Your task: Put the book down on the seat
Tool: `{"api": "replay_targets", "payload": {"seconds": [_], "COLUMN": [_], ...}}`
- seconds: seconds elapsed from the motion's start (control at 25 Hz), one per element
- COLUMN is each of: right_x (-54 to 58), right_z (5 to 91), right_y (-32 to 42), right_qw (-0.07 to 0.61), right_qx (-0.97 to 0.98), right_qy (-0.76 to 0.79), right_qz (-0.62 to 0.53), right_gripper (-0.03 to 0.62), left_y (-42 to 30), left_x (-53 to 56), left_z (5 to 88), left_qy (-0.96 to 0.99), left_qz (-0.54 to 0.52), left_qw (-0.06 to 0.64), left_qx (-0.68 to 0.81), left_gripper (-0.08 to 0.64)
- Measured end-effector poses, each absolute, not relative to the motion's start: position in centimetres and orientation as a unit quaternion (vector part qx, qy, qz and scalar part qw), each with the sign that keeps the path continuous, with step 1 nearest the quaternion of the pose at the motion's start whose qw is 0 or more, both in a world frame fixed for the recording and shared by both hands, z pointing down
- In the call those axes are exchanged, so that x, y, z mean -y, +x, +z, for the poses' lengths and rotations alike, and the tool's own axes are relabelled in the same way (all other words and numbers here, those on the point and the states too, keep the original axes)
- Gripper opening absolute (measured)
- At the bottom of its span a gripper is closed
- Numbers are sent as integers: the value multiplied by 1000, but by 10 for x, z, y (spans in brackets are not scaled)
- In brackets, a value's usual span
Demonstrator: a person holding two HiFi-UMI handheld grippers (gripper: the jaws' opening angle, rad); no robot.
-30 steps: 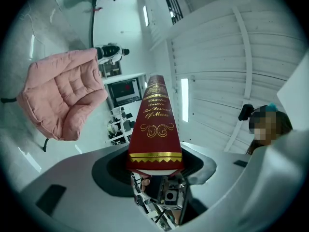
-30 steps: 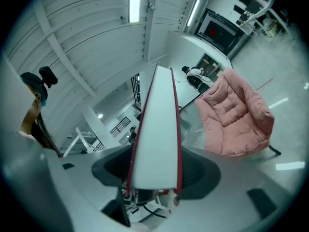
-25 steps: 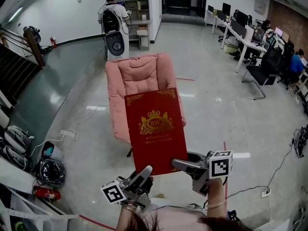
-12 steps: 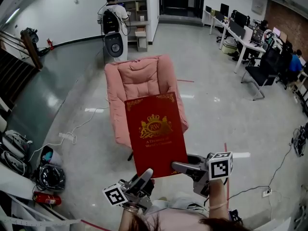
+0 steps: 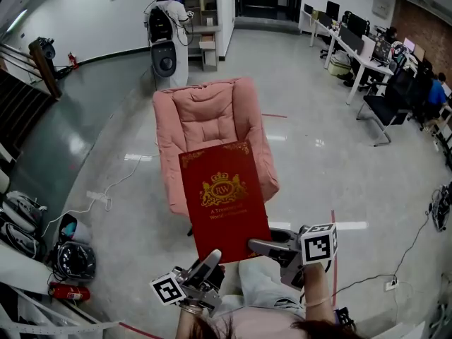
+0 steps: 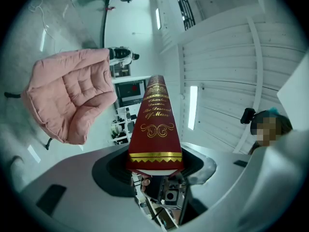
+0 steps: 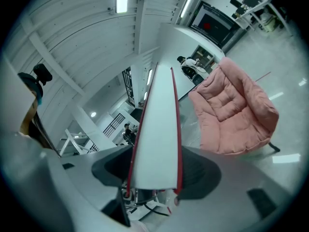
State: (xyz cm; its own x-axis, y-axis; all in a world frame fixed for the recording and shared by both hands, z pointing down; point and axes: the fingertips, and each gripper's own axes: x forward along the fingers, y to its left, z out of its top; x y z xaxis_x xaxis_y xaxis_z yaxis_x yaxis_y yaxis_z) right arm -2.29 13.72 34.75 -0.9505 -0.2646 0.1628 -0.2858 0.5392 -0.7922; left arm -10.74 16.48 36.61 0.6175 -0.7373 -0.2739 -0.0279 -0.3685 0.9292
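The red book (image 5: pixel 224 200) is clamped at its near edge by left gripper (image 5: pixel 210 258) and right gripper (image 5: pixel 258 246); its long axis is directed ahead, toward the pink armchair seat (image 5: pixel 210 134).

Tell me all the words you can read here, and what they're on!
"Charles Darwin The Descent of Man": spine of the red book.
"RW": gold crest on its cover.
"A Treasury of World's...": under the crest, ending blurred.
Everything else is too small to read.

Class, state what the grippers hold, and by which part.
Both hold the red book by its near edge: left gripper at the spine corner, right gripper at the page-side corner.
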Motion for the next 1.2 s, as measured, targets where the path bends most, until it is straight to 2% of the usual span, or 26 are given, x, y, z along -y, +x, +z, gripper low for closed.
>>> {"api": "replay_targets", "payload": {"seconds": [0.76, 1.2], "right_x": [-14, 49], "right_z": [367, 376], "right_y": [12, 58], "right_qw": [-6, -13], "right_qx": [863, 856], "right_qy": [133, 129], "right_qz": [488, 501], "right_gripper": [296, 296], "left_y": [-71, -25], "left_x": [-45, 18], "left_z": [379, 385], "left_qy": [737, 735], "left_qz": [-332, -314], "left_qw": [515, 525], "left_qx": [286, 291], "left_gripper": [241, 241]}}
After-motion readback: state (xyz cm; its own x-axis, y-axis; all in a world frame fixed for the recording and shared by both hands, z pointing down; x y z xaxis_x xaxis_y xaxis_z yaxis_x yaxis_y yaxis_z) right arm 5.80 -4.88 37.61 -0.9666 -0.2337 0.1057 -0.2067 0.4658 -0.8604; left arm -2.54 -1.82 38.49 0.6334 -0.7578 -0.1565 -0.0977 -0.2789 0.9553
